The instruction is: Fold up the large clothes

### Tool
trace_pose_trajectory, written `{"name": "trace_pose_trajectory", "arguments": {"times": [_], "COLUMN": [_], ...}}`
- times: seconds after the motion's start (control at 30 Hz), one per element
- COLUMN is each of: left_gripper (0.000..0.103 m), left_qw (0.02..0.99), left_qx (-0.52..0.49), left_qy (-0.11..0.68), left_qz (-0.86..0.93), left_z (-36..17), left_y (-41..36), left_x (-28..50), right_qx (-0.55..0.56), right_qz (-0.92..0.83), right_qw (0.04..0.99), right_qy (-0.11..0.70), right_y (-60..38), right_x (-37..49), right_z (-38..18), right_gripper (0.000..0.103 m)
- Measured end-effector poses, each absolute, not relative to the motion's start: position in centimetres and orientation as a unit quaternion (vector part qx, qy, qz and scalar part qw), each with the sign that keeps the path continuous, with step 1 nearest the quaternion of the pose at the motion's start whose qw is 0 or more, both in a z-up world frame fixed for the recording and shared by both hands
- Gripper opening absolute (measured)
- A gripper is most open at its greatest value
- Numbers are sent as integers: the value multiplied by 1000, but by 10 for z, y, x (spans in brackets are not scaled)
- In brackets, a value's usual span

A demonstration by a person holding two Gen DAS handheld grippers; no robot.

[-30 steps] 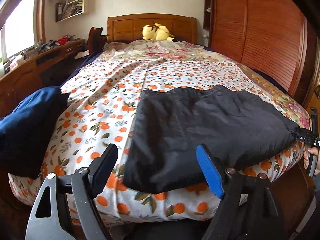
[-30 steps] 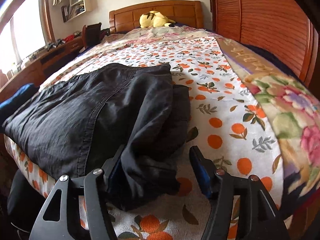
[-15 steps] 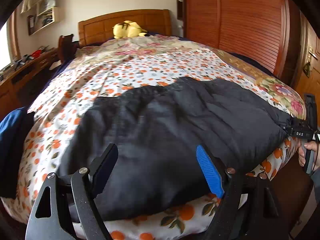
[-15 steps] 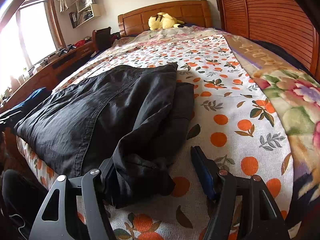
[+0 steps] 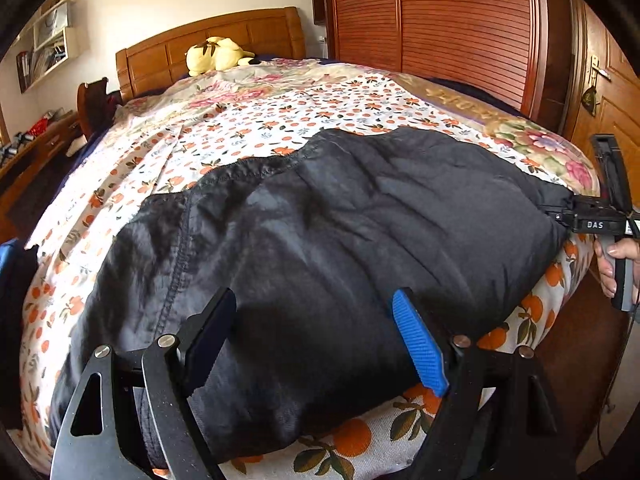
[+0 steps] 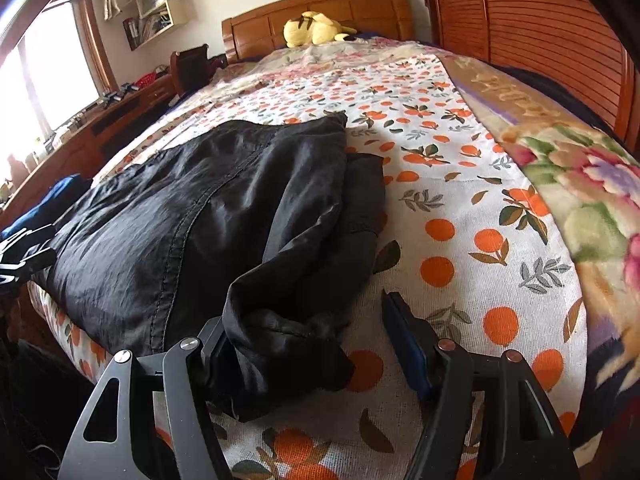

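A yellow plush toy (image 5: 218,54) rests against the wooden headboard (image 5: 168,54).

We see a large black garment (image 5: 340,240) of thin woven cloth with a faint sheen, creased and stitched along its seams. It lies on a matt cotton bedsheet printed with oranges (image 6: 460,240). The left gripper (image 5: 316,344) has matt black metal arms with bare steel rivets; its finger pads (image 5: 418,348) are ribbed blue rubber or plastic. The slatted wooden wardrobe doors (image 5: 460,28) and the panelled wooden headboard (image 6: 320,12) are varnished, semi-gloss. The yellow plush toy (image 6: 312,28) looks soft and napped.
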State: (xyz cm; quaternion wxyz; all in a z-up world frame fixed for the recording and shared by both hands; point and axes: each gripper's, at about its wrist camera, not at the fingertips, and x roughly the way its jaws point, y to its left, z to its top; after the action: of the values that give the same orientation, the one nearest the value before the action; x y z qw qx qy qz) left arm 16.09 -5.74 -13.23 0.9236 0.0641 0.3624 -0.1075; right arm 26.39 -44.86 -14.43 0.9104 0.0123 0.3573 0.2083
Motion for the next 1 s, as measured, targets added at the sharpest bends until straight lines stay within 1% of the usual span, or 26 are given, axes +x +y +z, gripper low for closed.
{"name": "trace_pose_trajectory", "arguments": {"times": [0.17, 0.2, 0.23, 0.27, 0.3, 0.33, 0.43, 0.53, 0.73, 1.0], "left_gripper": [81, 81, 81, 81, 81, 81, 81, 81, 81, 81], "left_qw": [925, 924, 923, 923, 922, 922, 921, 922, 929, 941], "left_qx": [66, 65, 61, 57, 51, 46, 38, 26, 11, -1], "left_qy": [355, 356, 359, 361, 362, 361, 360, 353, 332, 313], "left_qz": [-121, -122, -122, -122, -126, -133, -143, -155, -161, -128], "left_z": [-133, -134, -134, -134, -134, -133, -132, -126, -109, -95], "left_y": [-57, -57, -57, -57, -57, -58, -57, -53, -36, 6], "left_x": [158, 159, 160, 161, 162, 162, 160, 155, 140, 125], "right_qx": [9, 13, 24, 41, 57, 78, 100, 90, 62, -4], "right_qz": [192, 191, 197, 209, 217, 222, 215, 205, 205, 274], "right_qw": [905, 902, 899, 893, 888, 883, 881, 891, 909, 912], "right_qy": [380, 386, 391, 396, 401, 407, 409, 395, 358, 306], "right_y": [-440, -439, -438, -439, -439, -441, -445, -441, -409, -327], "right_x": [269, 270, 272, 274, 276, 278, 281, 277, 266, 250], "right_z": [-139, -138, -137, -136, -135, -134, -126, -105, -54, 4], "right_gripper": [68, 64, 51, 44, 33, 27, 19, 17, 15, 14]}}
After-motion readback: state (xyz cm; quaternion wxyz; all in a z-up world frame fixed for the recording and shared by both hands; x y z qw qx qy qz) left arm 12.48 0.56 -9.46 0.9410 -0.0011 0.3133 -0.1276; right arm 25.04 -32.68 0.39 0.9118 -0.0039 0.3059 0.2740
